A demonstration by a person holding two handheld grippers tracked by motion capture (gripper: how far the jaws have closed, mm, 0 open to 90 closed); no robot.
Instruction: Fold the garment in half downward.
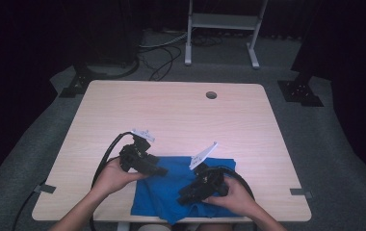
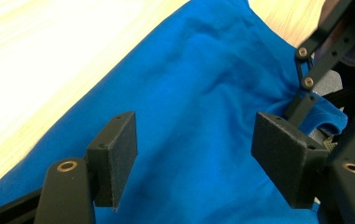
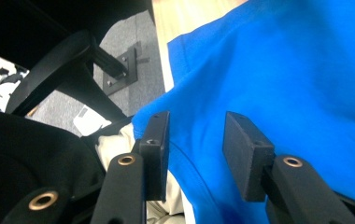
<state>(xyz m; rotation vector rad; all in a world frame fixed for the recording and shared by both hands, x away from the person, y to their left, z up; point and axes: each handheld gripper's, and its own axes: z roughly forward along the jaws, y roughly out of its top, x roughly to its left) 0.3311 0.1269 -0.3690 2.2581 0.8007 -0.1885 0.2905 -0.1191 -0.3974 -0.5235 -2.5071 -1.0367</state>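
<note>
A crumpled blue cloth [image 1: 169, 190] lies at the table's near edge, and its lower hem hangs a little over that edge. My left gripper [image 1: 161, 170] rests at the cloth's upper left corner. It stands open, with both pads [image 2: 119, 151] above the blue cloth [image 2: 199, 107] and nothing pinched. My right gripper [image 1: 182, 197] lies over the middle of the cloth and points left and toward the near edge. In the right gripper view my right gripper [image 3: 198, 149] is open. The hem of the blue cloth [image 3: 283, 79] runs through the gap, and the pads do not press on it.
The pale wooden table [image 1: 171, 115] has a round cable hole [image 1: 211, 95] at the back. A white metal stand [image 1: 222, 21] is on the floor behind. Below the table's edge [image 3: 161, 56] there are black frame legs [image 3: 91, 60] and the person's lap. The right gripper's linkage [image 2: 311, 70] crosses the left gripper view.
</note>
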